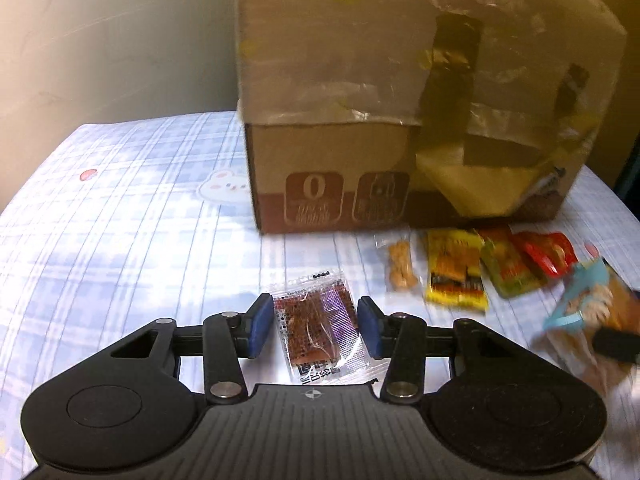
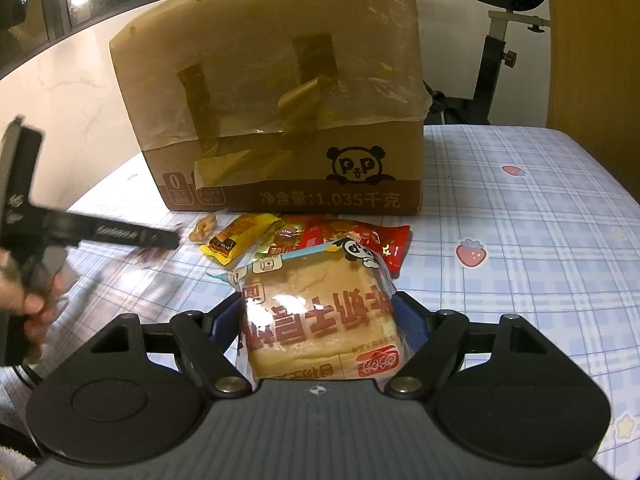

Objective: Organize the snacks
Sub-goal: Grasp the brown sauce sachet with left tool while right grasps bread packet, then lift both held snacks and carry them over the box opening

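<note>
On my left wrist view, the left gripper [image 1: 316, 322] stands released, pads either side of a clear jerky packet [image 1: 320, 322] lying on the checked cloth [image 1: 120, 208]; its near end is hidden under the gripper body. The right edge is blurred.

On my right wrist view, the right gripper [image 2: 320, 320] clamps a bread packet [image 2: 318, 316], which hides snacks before the cardboard box [image 2: 280, 100].
</note>
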